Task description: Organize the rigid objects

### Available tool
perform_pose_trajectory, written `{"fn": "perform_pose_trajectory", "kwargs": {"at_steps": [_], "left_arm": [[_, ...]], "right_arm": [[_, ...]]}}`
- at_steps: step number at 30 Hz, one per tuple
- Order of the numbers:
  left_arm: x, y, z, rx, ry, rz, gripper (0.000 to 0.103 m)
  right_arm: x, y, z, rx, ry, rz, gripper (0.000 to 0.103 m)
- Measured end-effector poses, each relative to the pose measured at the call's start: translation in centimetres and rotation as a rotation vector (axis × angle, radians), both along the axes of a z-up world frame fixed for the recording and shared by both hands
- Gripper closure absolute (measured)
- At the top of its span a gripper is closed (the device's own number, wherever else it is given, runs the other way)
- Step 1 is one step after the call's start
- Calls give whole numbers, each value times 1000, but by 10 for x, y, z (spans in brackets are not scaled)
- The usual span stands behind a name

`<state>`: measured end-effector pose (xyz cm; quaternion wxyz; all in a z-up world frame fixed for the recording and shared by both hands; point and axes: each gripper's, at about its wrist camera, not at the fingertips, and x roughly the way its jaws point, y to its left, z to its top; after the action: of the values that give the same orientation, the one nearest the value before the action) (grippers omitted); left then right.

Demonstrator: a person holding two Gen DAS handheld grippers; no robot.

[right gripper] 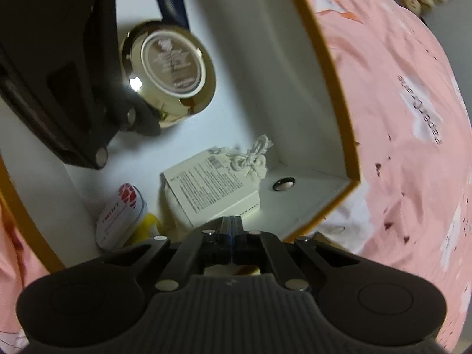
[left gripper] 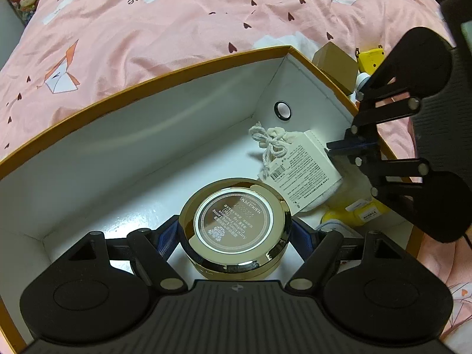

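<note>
Gold compact [left gripper: 234, 230], brown lid inset. Box [left gripper: 147, 135]: white inside, orange rim. Bedsheet [left gripper: 177, 23]: pink, dark hearts, white clouds. Cream pouch [right gripper: 250, 162].

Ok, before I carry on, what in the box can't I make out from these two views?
- Yellow item: left wrist view, mostly under the cloth pouch and right gripper.
- Gold compact lettering: right wrist view, blurred.
- Whether the shut right gripper pinches the pouch's card: fingertips hide the contact in both views.
- Things beyond the box wall: left wrist view, cut off by the wall.
</note>
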<state>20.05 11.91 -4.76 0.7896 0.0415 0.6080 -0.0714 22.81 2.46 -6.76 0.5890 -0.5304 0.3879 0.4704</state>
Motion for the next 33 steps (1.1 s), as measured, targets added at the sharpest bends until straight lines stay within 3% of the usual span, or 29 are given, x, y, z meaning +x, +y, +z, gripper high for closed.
{"fn": "perform_pose_trajectory", "kwargs": {"at_steps": [2,6,9,19,23,33], "left_arm": [[-1,3,-1,-2,4,6,14],[-2,10,-2,-4,8,19,14],[-3,12,-3,-7,14,19,14],[2,-8,-18,40,56,-63,14],[11,-15,-29,88,94,-93,14],[22,-24,-39,99,134,-95,12]], "right_arm": [[2,4,-4,-6,4,-4,103],[3,11,-18,-8,100,-29,103],[-1,12,-19,-21,31,-8,103],[19,-8,21,130,39,-172,103],[14,-17,28,169,43,-201,103],[8,-31,33,229,64,-250,102]]}}
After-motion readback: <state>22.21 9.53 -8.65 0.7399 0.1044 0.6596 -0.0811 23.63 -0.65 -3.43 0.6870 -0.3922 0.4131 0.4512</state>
